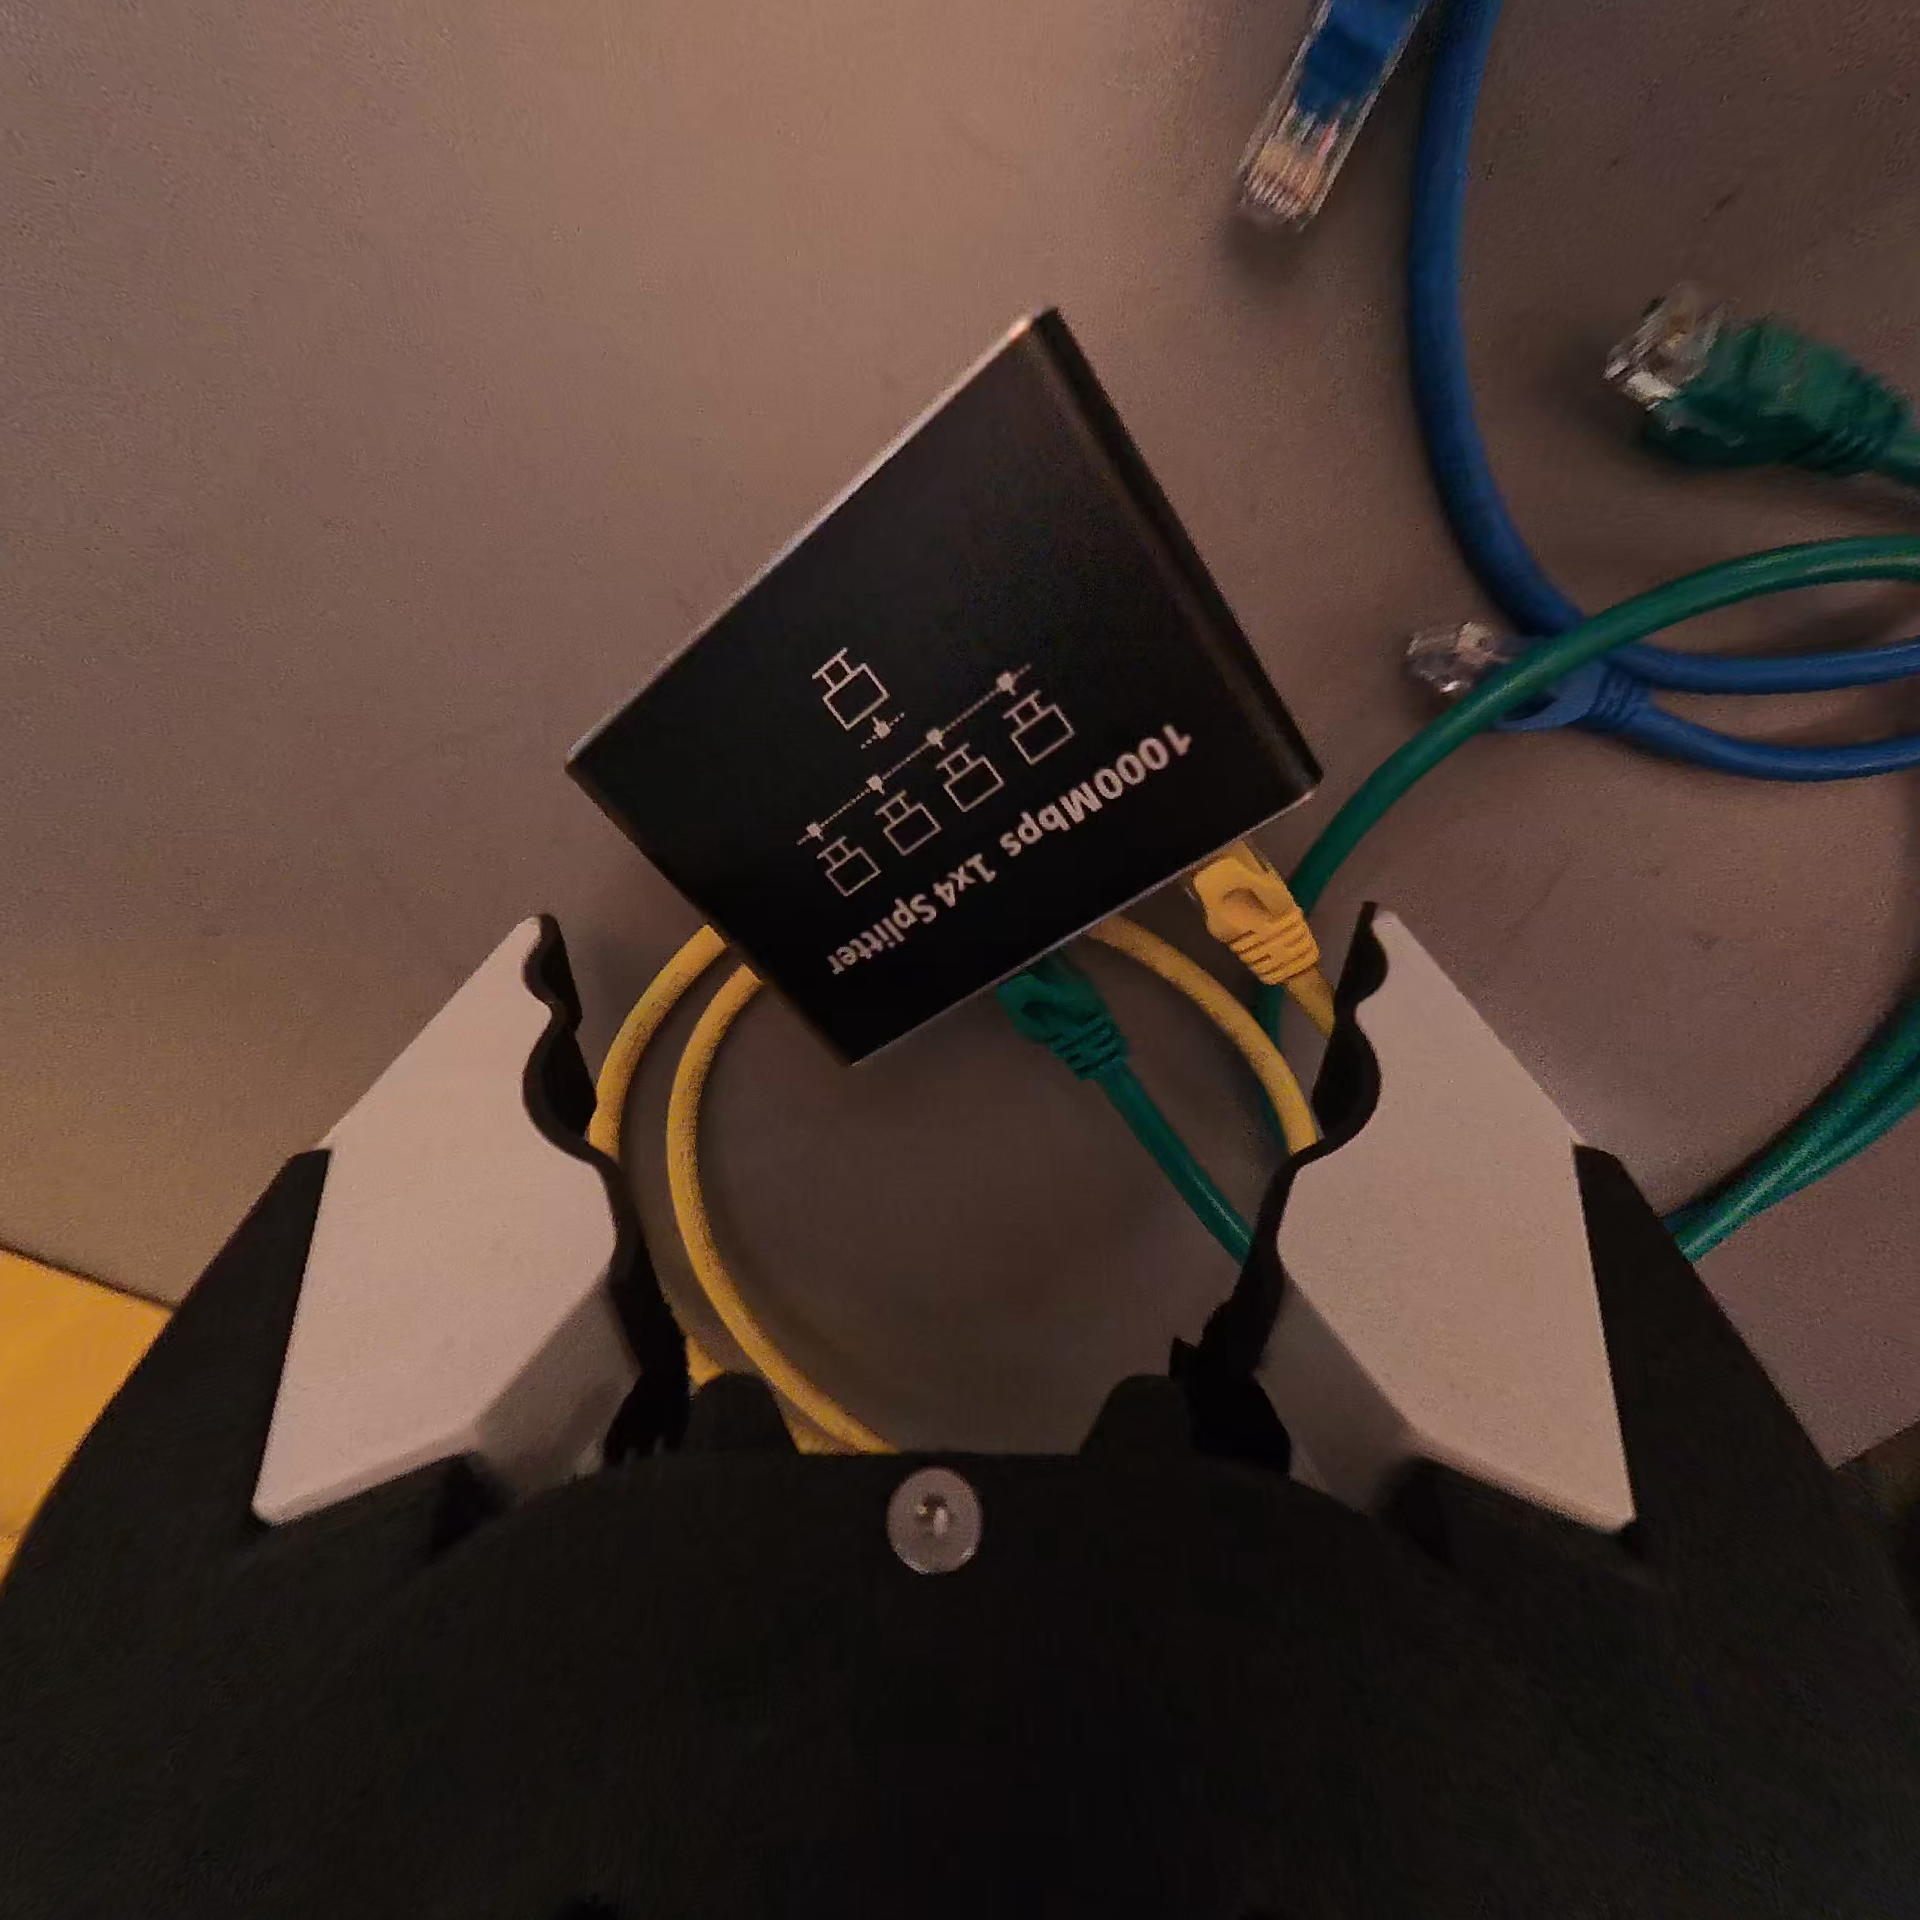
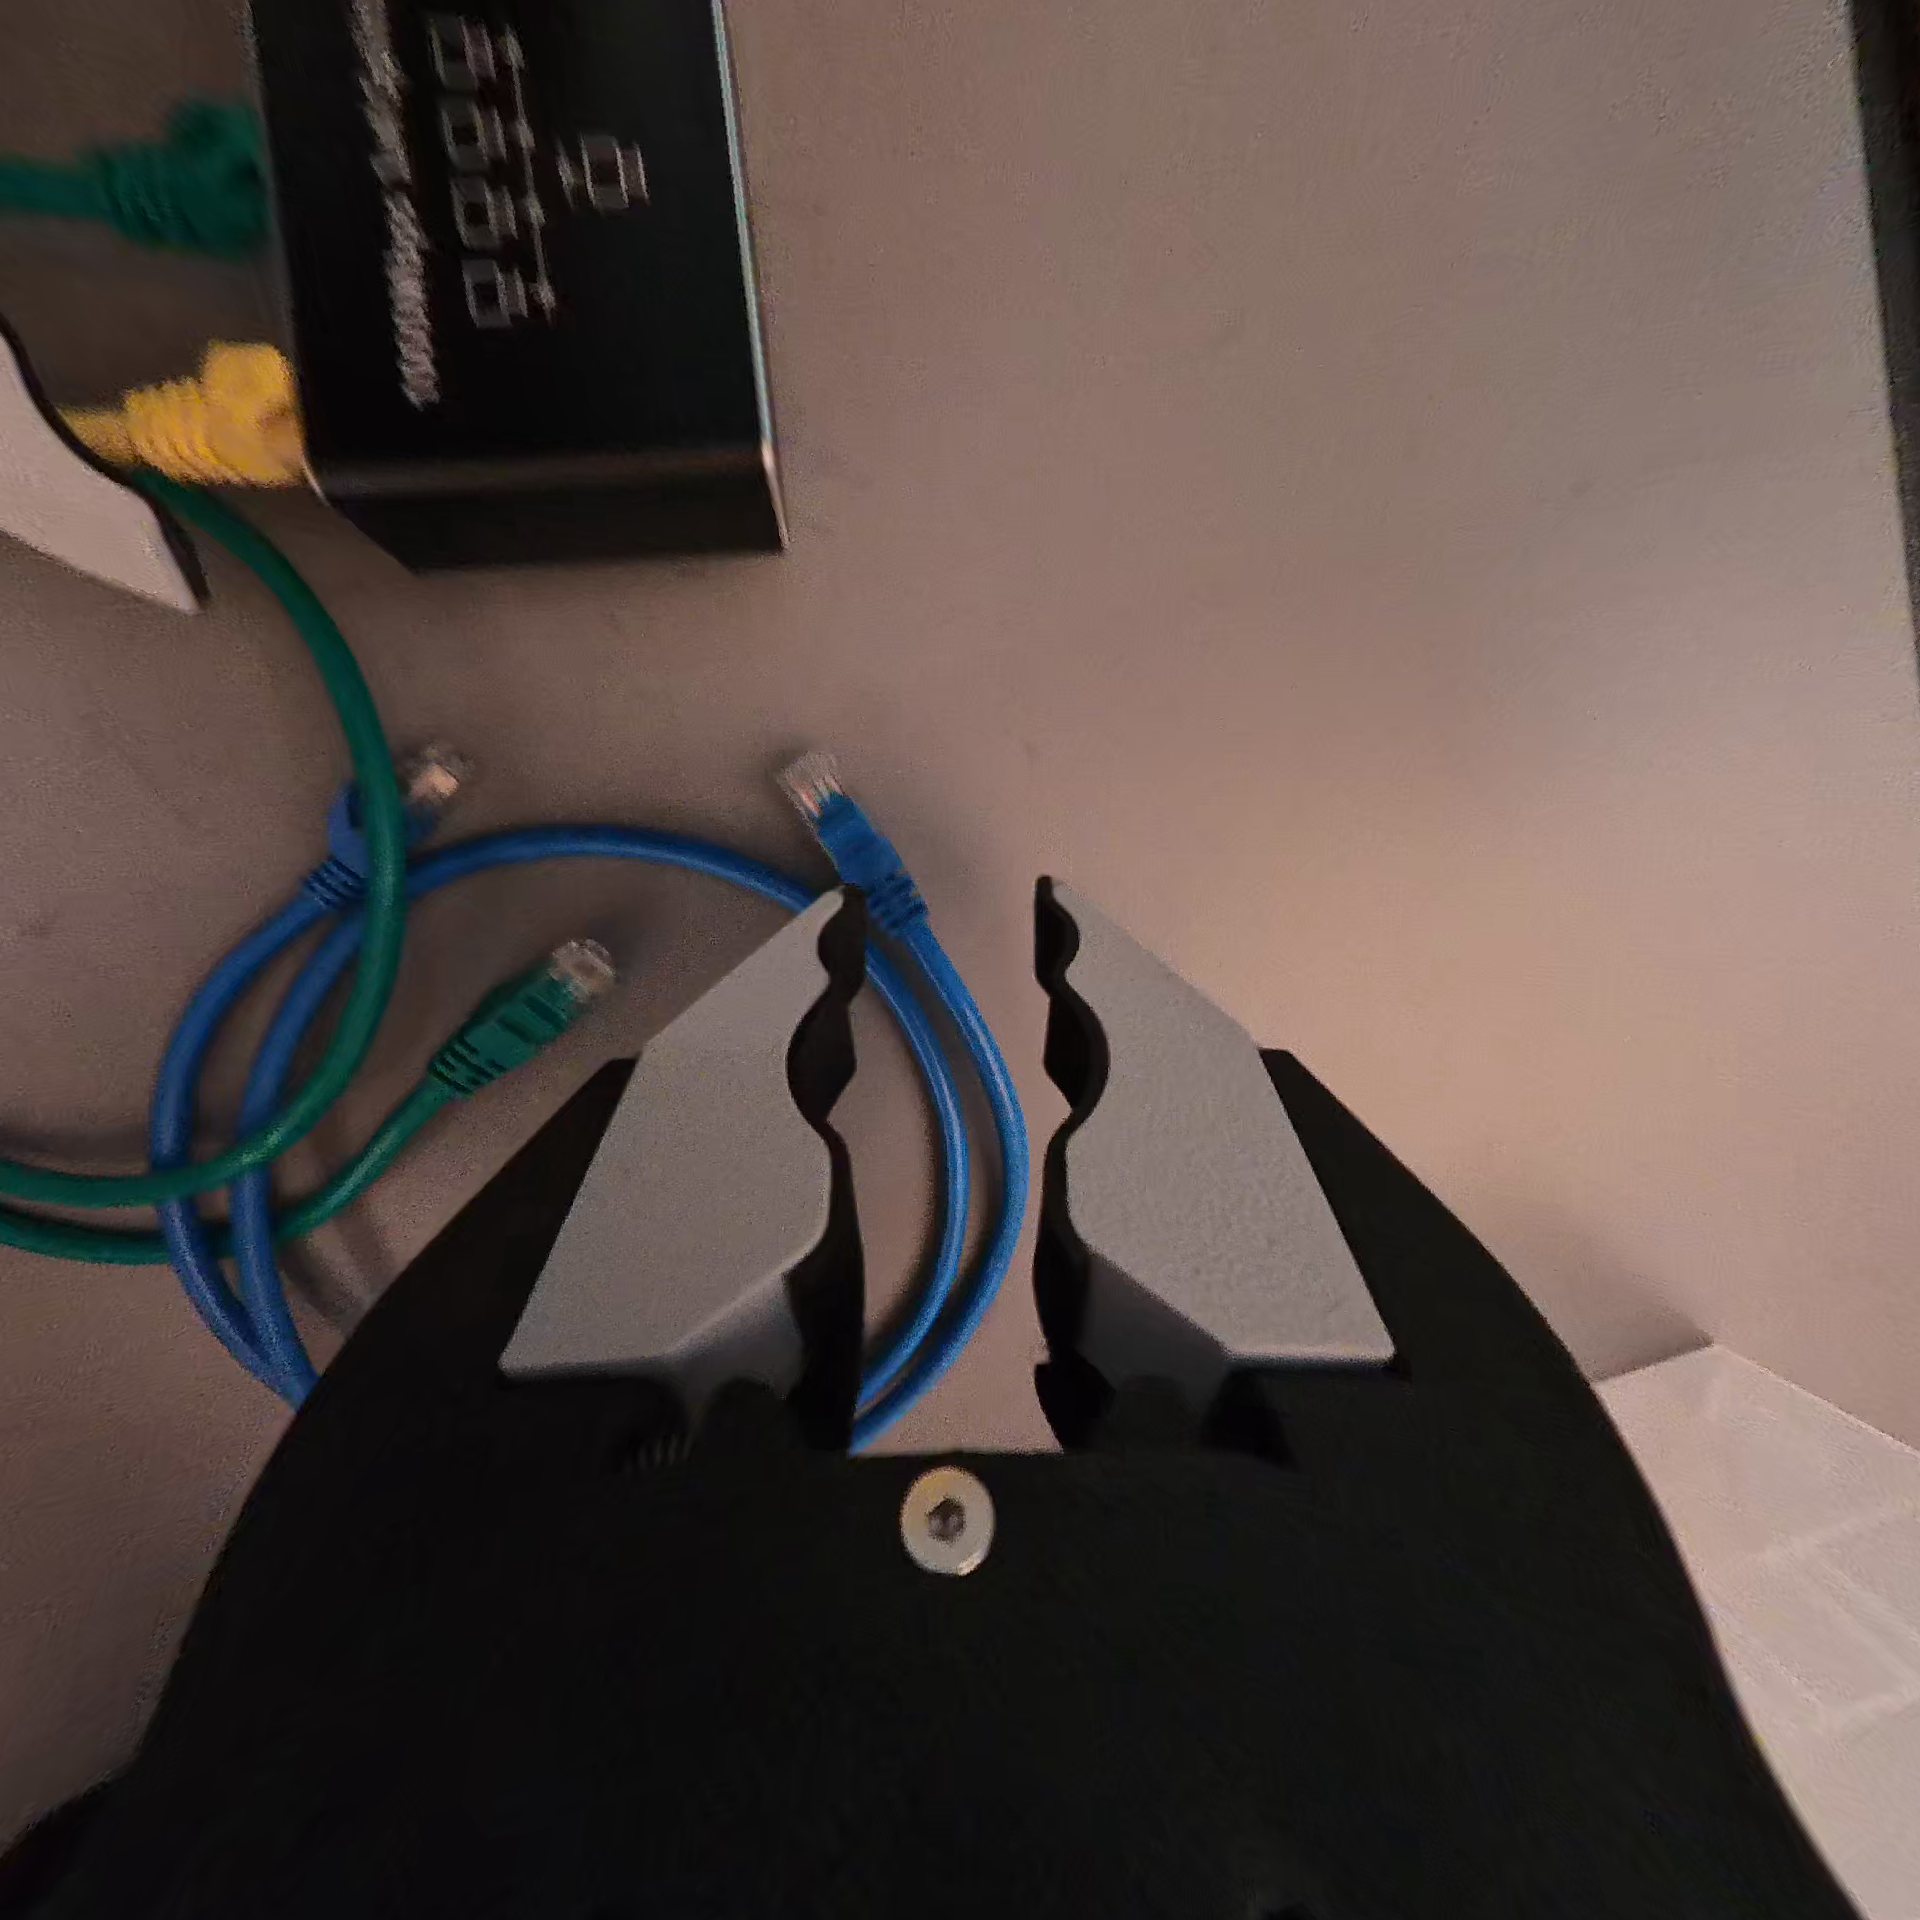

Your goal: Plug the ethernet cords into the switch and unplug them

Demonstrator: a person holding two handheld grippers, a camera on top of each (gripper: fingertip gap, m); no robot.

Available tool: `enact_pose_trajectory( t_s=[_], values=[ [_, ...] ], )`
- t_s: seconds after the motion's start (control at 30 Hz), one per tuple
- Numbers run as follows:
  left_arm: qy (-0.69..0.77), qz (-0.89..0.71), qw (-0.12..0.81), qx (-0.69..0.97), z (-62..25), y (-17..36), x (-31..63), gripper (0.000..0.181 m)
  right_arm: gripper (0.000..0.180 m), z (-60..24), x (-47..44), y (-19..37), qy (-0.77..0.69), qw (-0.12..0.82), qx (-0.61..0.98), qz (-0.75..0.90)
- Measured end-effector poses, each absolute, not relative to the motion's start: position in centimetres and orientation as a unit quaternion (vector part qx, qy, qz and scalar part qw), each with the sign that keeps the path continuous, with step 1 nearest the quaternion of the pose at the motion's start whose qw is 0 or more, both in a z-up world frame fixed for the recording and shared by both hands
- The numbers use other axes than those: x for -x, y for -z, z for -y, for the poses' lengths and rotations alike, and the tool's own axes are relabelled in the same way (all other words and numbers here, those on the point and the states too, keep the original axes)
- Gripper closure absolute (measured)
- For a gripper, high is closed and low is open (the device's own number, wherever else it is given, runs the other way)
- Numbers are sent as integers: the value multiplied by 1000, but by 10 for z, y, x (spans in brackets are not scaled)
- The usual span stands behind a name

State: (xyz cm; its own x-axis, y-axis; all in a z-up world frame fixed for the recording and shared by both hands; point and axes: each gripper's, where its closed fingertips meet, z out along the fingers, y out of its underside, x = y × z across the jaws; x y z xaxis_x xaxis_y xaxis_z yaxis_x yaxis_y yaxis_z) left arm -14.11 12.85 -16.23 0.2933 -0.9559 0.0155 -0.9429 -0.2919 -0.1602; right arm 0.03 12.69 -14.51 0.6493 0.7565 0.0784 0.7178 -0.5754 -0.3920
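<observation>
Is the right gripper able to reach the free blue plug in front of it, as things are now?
Probably yes. The right gripper is open, and the blue plug lies loose on the table just beyond its left fingertip, with nothing lying over it. It would need a small shift to the left.

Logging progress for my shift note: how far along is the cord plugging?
Done: a yellow plug and a green plug sit in the switch. In hand: nothing; the left tongs and right tongs are open. Left: both blue plugs and a second green plug lie loose.
</observation>
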Motion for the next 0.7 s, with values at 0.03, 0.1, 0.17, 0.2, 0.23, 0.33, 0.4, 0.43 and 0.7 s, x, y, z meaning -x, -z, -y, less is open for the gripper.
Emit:
enact_pose_trajectory(
  t_s=[0.03, 0.1, 0.17, 0.2, 0.23, 0.33, 0.4, 0.43, 0.7],
  values=[
    [41, -594, 58, 801, -130, 164, 144, 39, 148, -125, -3, 148, -38, 188, 886, 422],
    [23, -597, 51, 800, -131, 166, 151, 42, 150, -123, -9, 153, -24, 175, 887, 426],
    [18, -602, 43, 797, -132, 168, 158, 45, 150, -124, -17, 159, -7, 165, 890, 426],
    [17, -602, 42, 797, -133, 168, 160, 46, 149, -125, -19, 162, -3, 164, 890, 425],
    [15, -600, 40, 799, -134, 168, 163, 46, 154, -124, -18, 163, -13, 160, 893, 421],
    [26, -595, 49, 802, -137, 163, 164, 50, 171, -124, -20, 164, -7, 150, 896, 418],
    [52, -598, 69, 797, -137, 153, 158, 55, 174, -132, -26, 155, 19, 170, 891, 420],
    [66, -599, 83, 794, -138, 147, 154, 55, 174, -137, -28, 145, 23, 193, 889, 415],
    [343, -534, 287, 718, -130, 26, 81, 76, 175, -146, -9, -5, 70, 488, 754, 435]
  ],
)
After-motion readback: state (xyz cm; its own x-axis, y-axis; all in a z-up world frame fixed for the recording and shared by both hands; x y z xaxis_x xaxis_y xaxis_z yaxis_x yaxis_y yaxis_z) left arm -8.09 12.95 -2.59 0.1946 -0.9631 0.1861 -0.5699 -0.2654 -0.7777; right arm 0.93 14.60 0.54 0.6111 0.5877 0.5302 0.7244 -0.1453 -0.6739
